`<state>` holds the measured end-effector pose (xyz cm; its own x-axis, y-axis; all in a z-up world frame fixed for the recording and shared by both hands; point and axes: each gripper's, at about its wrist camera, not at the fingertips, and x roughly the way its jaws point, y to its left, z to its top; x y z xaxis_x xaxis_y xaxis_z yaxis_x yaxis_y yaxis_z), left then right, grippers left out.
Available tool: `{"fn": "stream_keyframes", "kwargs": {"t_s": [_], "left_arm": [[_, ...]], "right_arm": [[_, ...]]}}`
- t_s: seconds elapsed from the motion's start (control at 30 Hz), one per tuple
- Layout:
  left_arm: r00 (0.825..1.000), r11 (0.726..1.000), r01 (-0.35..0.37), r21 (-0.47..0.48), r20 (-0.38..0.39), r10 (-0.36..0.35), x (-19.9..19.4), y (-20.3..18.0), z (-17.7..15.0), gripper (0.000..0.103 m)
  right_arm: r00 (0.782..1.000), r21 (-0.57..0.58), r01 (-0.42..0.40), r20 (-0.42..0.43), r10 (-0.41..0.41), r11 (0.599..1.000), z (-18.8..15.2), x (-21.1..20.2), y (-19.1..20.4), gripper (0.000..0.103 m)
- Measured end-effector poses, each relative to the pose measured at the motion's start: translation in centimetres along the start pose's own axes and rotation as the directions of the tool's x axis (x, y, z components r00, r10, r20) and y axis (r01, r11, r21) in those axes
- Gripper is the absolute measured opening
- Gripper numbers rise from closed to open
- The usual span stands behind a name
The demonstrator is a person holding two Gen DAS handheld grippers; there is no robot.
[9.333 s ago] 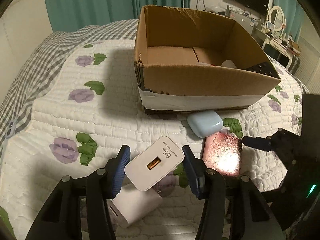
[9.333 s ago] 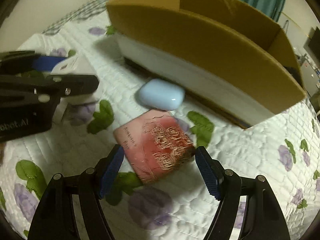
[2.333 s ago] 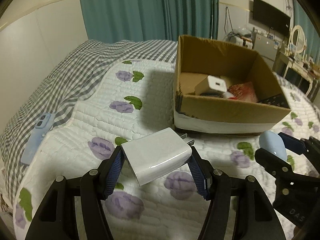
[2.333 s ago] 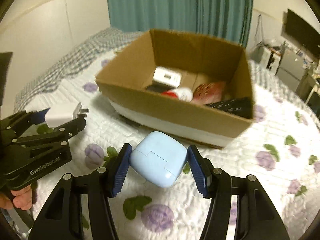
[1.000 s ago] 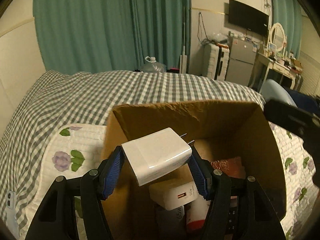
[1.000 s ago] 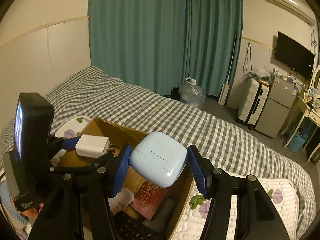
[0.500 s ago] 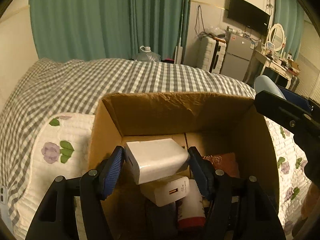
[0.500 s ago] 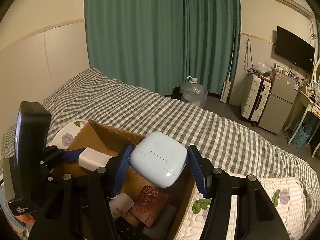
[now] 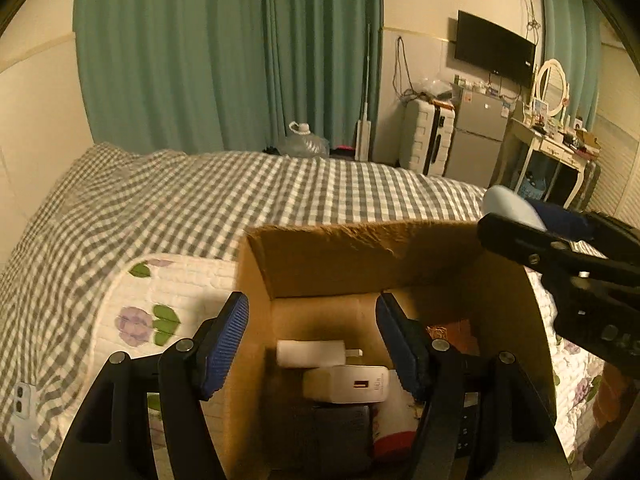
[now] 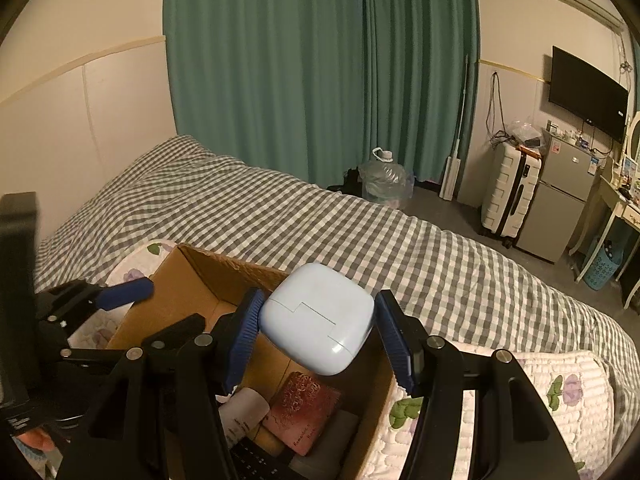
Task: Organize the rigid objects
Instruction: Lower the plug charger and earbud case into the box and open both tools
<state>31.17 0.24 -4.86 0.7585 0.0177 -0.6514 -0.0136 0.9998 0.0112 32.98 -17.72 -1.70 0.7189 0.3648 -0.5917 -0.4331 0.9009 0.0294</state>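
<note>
My left gripper [image 9: 312,340] is open and empty above the cardboard box [image 9: 360,256]. A white plug charger [image 9: 312,353] lies inside the box below it, beside a second white charger [image 9: 346,384]. My right gripper [image 10: 316,332] is shut on a pale blue case [image 10: 316,316], held above the box [image 10: 208,276]. The case also shows at the right of the left wrist view [image 9: 510,206]. A red patterned booklet [image 10: 302,410] and a white and red tube [image 10: 244,410] lie in the box.
The box stands on a white floral quilt [image 9: 160,292] over a grey checked bedspread [image 10: 360,232]. A pale phone [image 9: 20,404] lies at the bed's left edge. A dark remote [image 10: 256,460] lies in the box. Curtains, a suitcase and a fridge stand beyond the bed.
My left gripper has opened and let go of the white plug charger, which now lies in the box. The right gripper still holds the blue case over the box.
</note>
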Motion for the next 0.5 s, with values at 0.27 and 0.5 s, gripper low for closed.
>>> {"fn": "stream_keyframes", "kwargs": {"t_s": [0.27, 0.5], "left_arm": [[0.999, 0.999, -0.030, 0.010, 0.027, 0.030, 0.0, 1.5, -0.1, 0.069], [0.999, 0.999, -0.037, 0.031, 0.038, 0.036, 0.2, 1.5, -0.7, 0.069]], "right_arm": [[0.995, 0.007, -0.016, -0.097, 0.017, 1.000, -0.6, 3.9, 0.9, 0.058], [0.990, 0.023, -0.008, -0.141, 0.011, 1.000, -1.5, 6.1, 0.9, 0.075]]}}
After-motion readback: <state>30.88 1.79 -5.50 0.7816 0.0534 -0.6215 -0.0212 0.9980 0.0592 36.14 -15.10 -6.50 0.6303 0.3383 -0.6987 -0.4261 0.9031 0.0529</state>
